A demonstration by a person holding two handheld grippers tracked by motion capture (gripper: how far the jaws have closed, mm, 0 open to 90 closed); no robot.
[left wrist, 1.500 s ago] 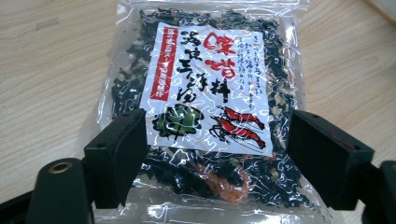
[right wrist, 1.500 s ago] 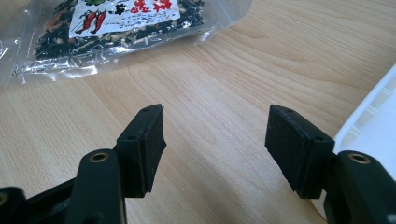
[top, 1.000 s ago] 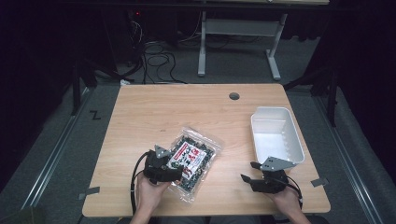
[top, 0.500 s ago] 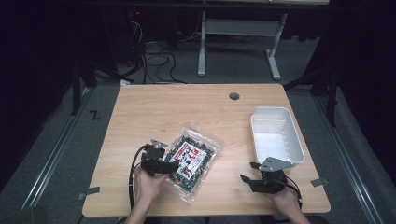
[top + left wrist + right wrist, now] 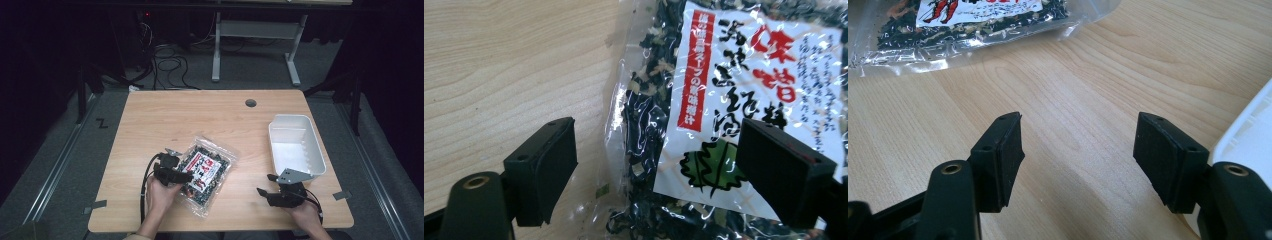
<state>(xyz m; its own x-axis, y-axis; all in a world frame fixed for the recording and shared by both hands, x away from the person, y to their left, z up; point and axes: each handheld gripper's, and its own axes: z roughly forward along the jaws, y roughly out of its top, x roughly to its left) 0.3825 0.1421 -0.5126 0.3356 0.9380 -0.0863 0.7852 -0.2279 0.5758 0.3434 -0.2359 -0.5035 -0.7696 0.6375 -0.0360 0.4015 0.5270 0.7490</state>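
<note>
from above, a clear bag [image 5: 205, 173] of dried greens lies on the wooden table [image 5: 200, 120] left of a white tub [image 5: 296, 146], while the left gripper [image 5: 656, 165] straddles the bag's edge, jaws wide, holding nothing, and the right gripper [image 5: 1079, 150] gapes empty over bare wood.

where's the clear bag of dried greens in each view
High view: the bag lies on the table's near-left part, by the left gripper.
Left gripper view: the bag covers the right side, between the open jaws.
Right gripper view: the bag sits in the top-left corner.
Shared landmark: its white label with red print.
</note>
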